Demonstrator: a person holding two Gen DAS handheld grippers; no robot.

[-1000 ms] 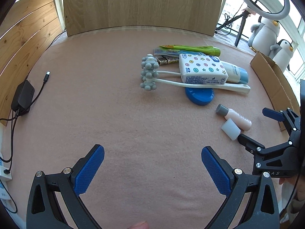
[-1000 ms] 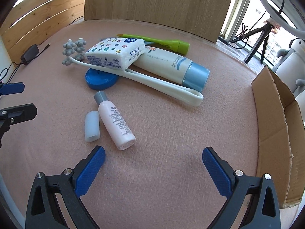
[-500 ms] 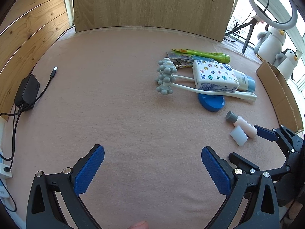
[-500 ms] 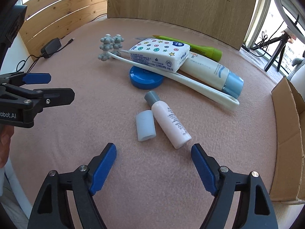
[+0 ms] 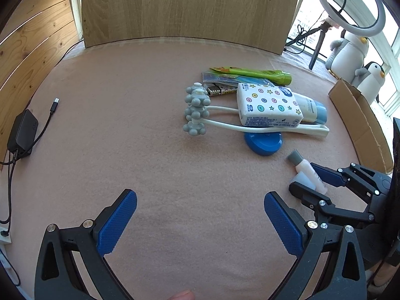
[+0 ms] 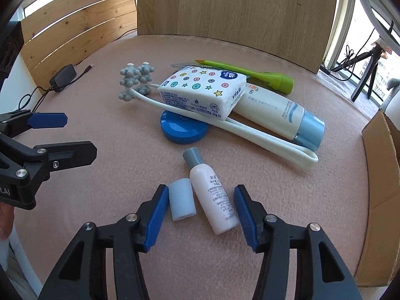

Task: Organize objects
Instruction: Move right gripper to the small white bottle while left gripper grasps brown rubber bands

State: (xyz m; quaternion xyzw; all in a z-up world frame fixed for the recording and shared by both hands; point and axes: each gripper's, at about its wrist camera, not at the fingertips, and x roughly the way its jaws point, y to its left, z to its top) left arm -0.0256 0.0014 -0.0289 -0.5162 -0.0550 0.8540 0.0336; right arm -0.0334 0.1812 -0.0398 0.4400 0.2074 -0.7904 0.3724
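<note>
A small white bottle (image 6: 213, 200) with a grey cap lies on the pink felt, and a loose translucent cap (image 6: 181, 200) lies against its left side. My right gripper (image 6: 201, 200) straddles both, and its jaws are closing. The blue pads (image 6: 157, 212) stand close beside the cap and the bottle, with no visible squeeze. From the left wrist view, the right gripper (image 5: 305, 178) reaches the bottle (image 5: 306, 172) from the right. My left gripper (image 5: 200, 200) hangs open over bare felt with nothing between its fingers; the right wrist view shows the left gripper (image 6: 80, 135) at the left edge.
Behind the bottle is a pile: a blue round lid (image 6: 183, 128), a white roller massager (image 6: 135, 81), a tissue pack (image 6: 202, 92), a sunscreen tube (image 6: 280, 111) and a green tube (image 6: 250, 75). A cardboard box (image 6: 380, 175) stands at the right. A black charger (image 5: 22, 131) lies far left.
My right gripper has moved forward over the bottle and loose cap, and its jaws have narrowed from wide to close around both. The left gripper stayed open in place.
</note>
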